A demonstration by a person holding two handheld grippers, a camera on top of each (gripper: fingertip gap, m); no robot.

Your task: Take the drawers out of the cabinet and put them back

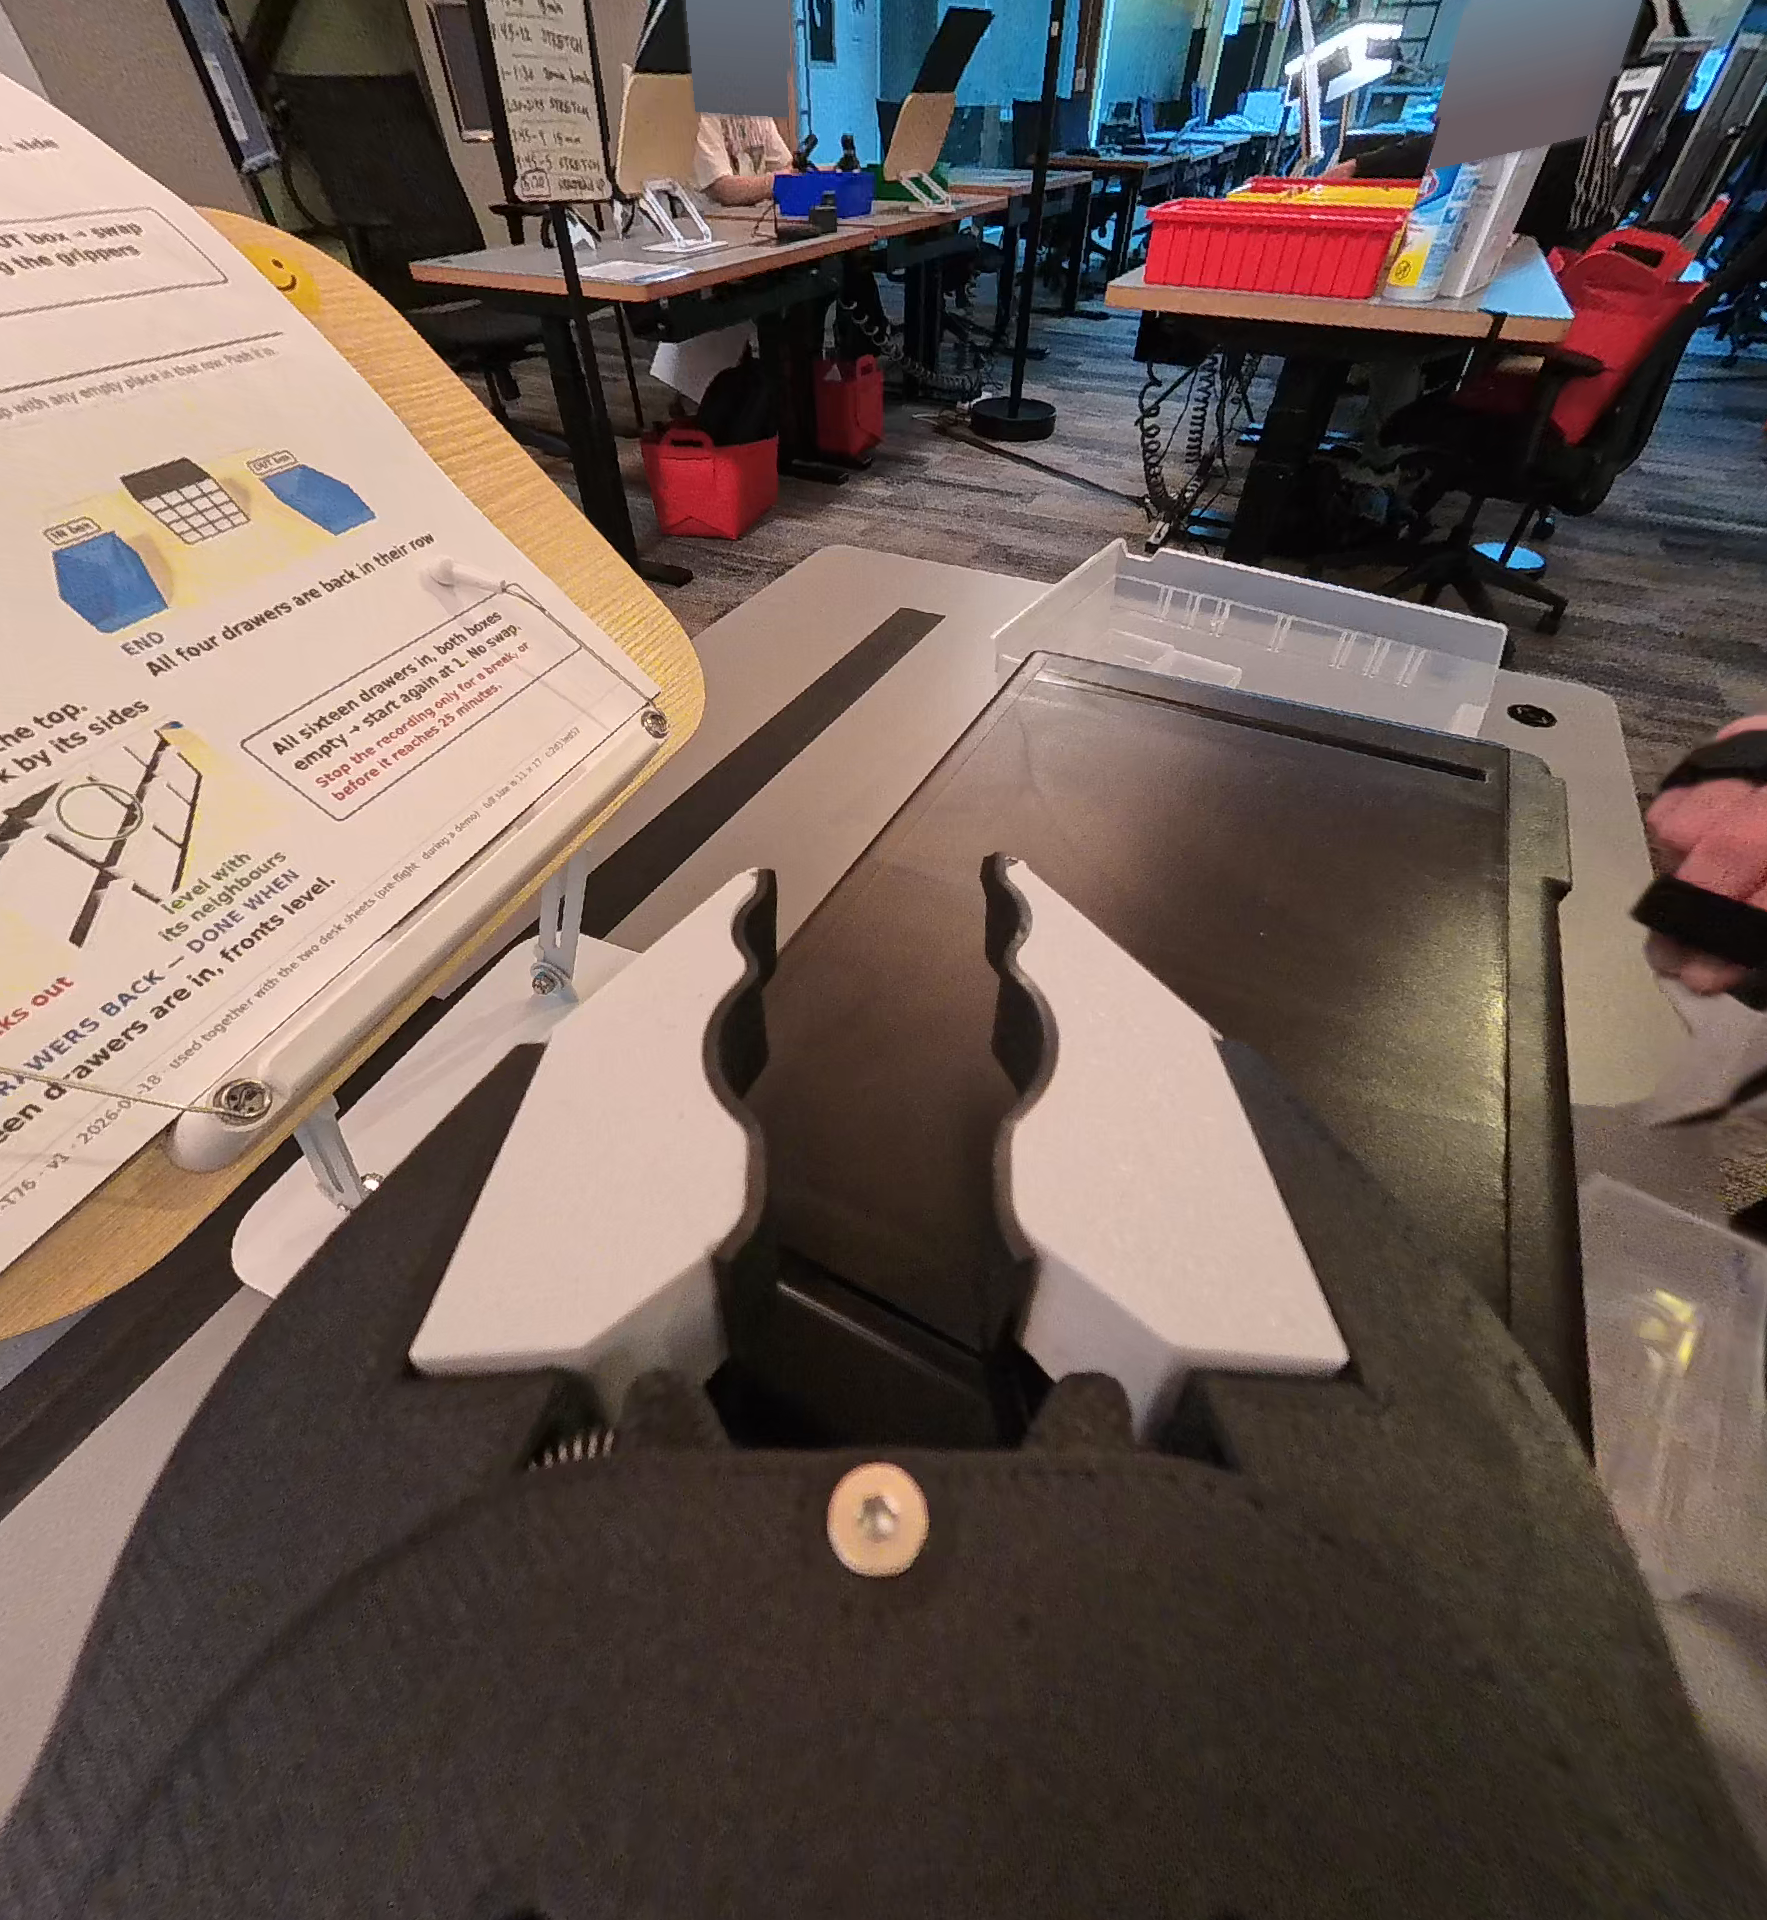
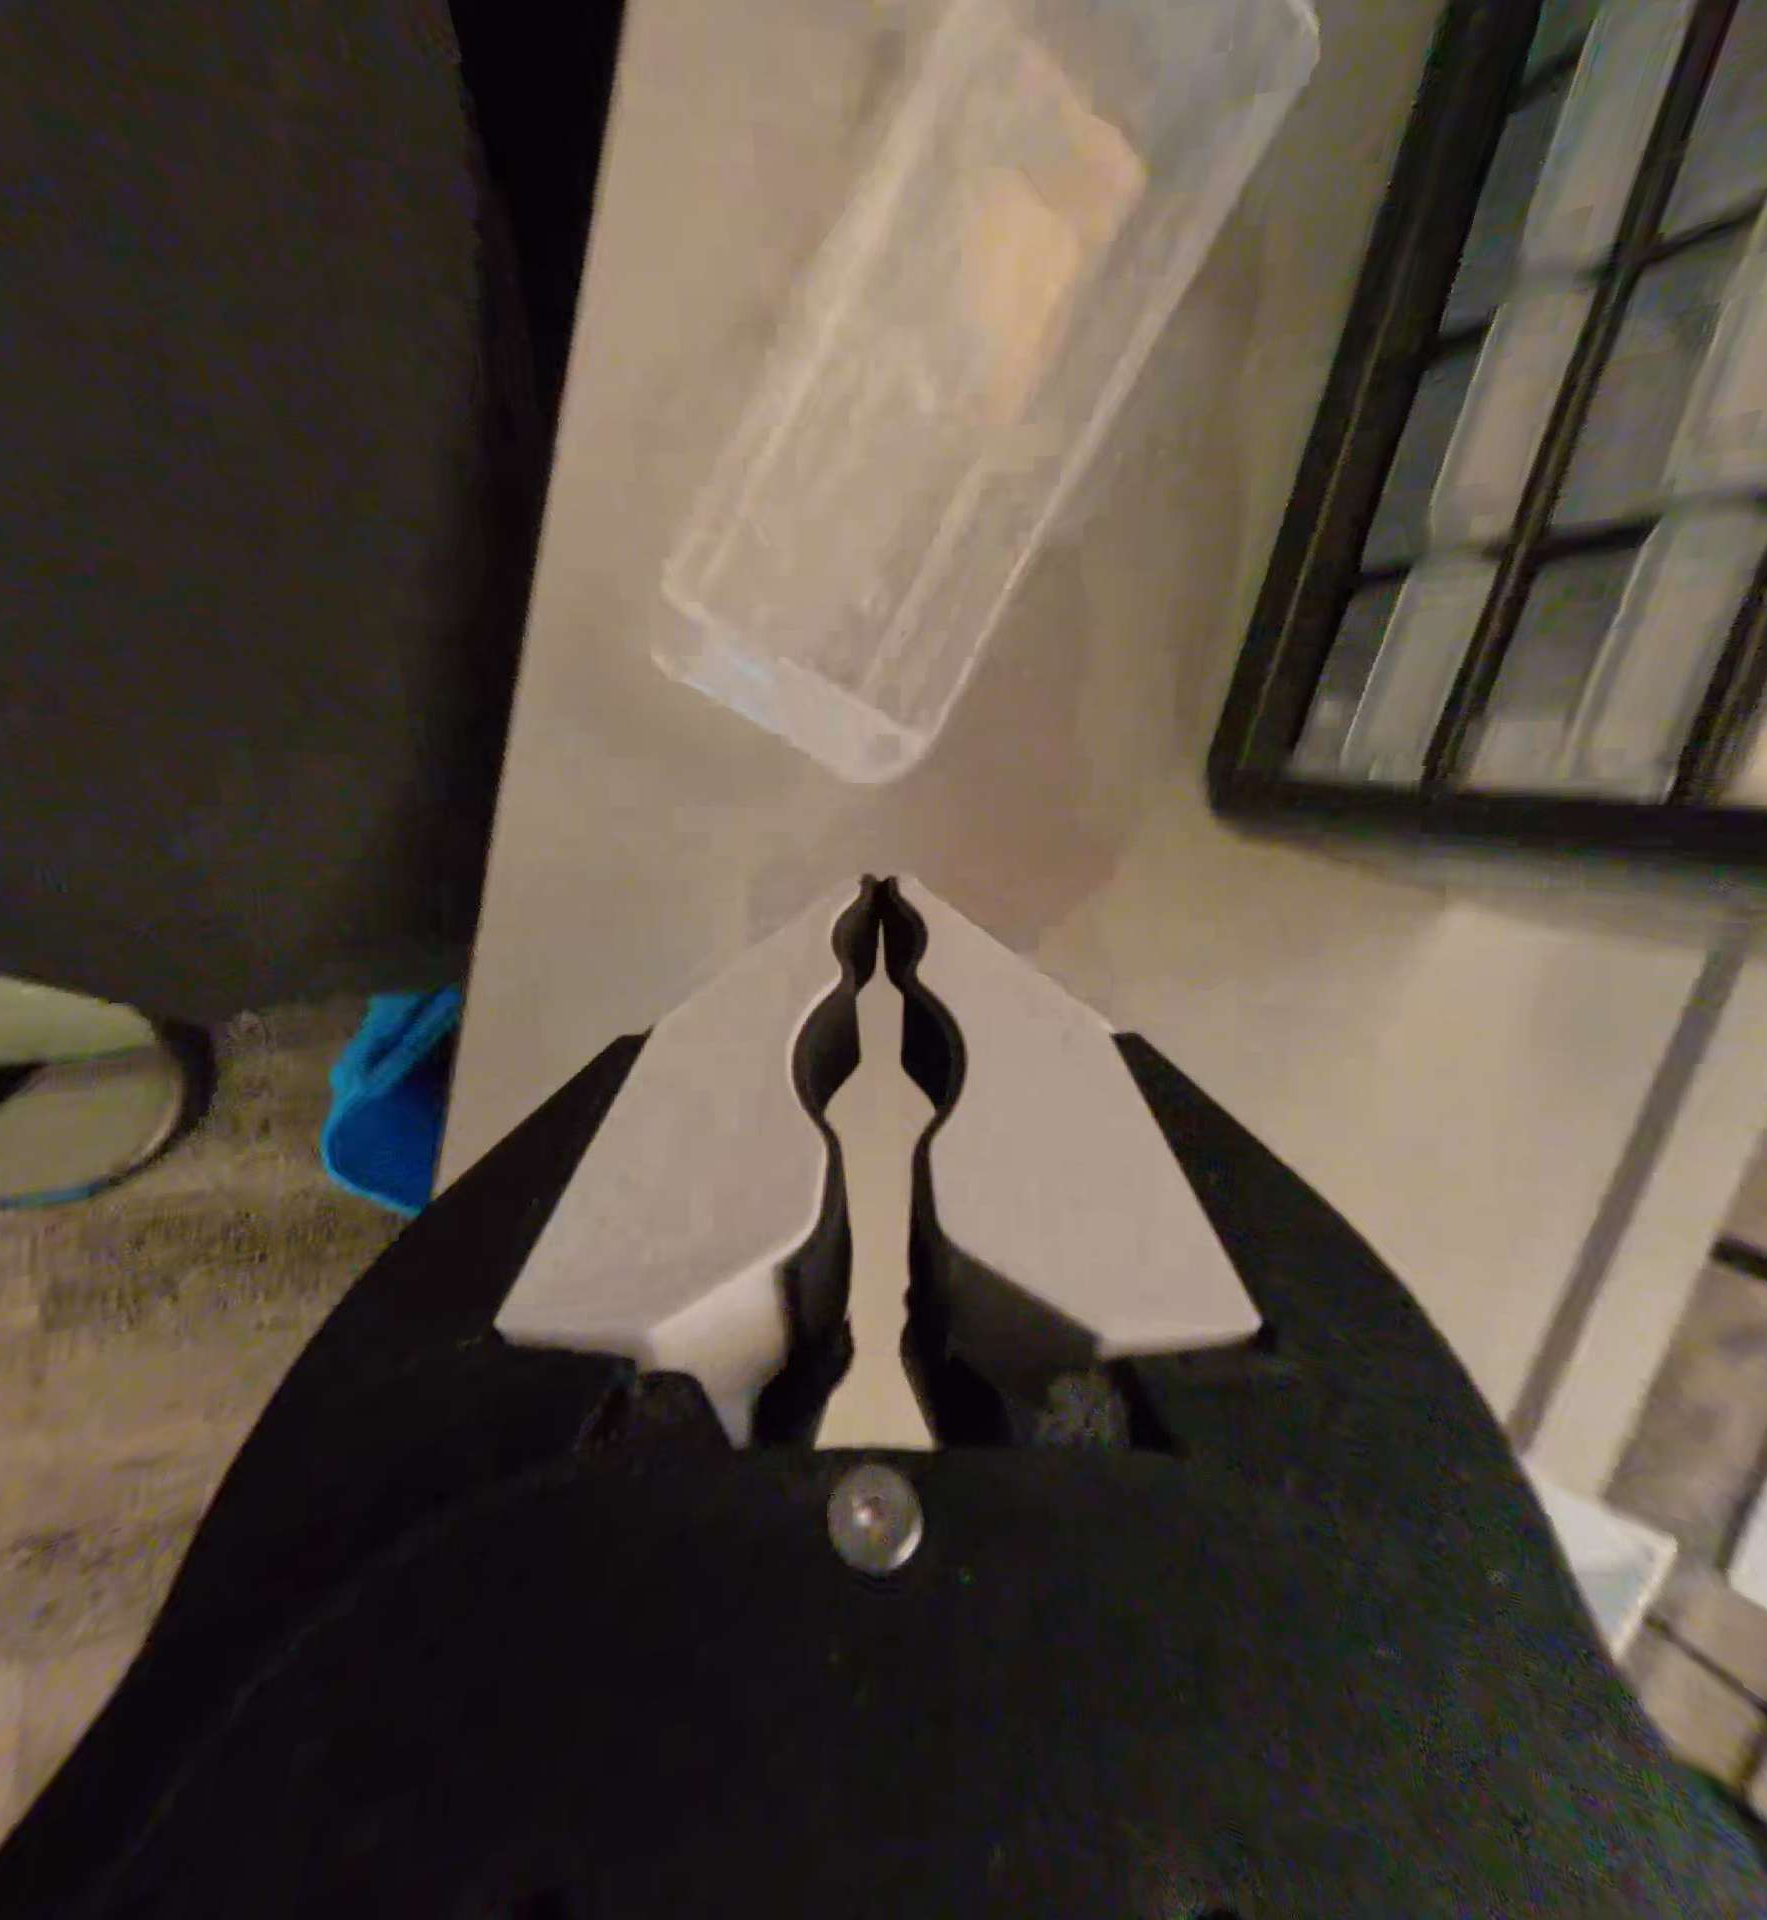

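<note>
1. Left tool (image 1: 879,883): the two white fingers stand wide apart with nothing between them. It hovers over the flat black top of the cabinet (image 1: 1222,883), probably positioned to steady the cabinet body or to wait its turn.

2. Right tool (image 2: 881,883): the fingertips are drawn together until they meet. A clear plastic drawer (image 2: 972,395) extends forward from just beyond the tips. The picture is blurred, and the contact point cannot be seen, so whether the tips pinch a thin front lip of the drawer cannot be told.

3. Drawer position: in the right wrist view the drawer is outside the cabinet, tilted, over the pale bench (image 2: 1222,1039), to the left of the cabinet's black-framed grid front (image 2: 1544,416). The grid cells visible appear to hold other clear drawers.

4. Clear tray (image 1: 1263,634): it sits on the bench directly behind the cabinet, a likely holding place for removed drawers.

5. Instruction sheet (image 1: 235,623): it is propped on a wooden stand at the left, angled toward the operator for reference.

6. Judged step: one drawer is in transit, either being withdrawn or being aligned for re-insertion.
</note>
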